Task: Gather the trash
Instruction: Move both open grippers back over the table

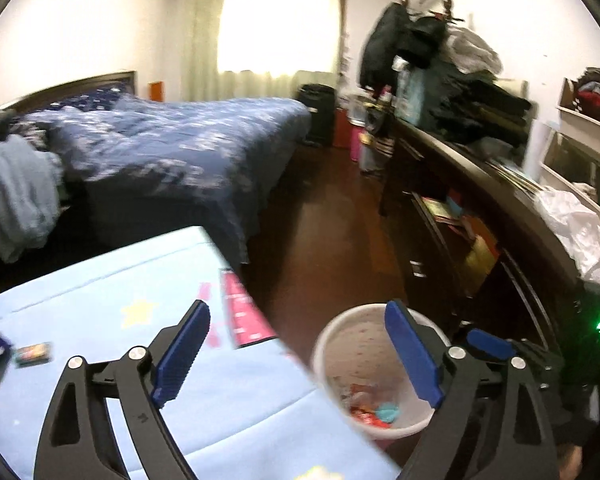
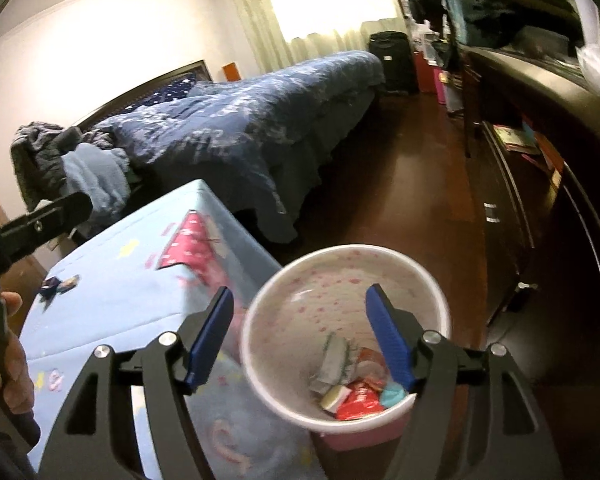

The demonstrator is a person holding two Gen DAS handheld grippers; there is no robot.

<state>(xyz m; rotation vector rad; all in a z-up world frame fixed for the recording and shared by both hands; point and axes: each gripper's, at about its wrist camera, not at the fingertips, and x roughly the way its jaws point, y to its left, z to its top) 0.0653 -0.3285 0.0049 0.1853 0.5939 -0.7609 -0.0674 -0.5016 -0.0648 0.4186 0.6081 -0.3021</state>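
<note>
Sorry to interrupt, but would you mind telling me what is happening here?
A person is collecting trash in a bedroom with two handheld tools. Both the left tool and the right tool are open and empty. The bin already holds several wrappers, while two small wrappers remain on the light blue mat.
</note>
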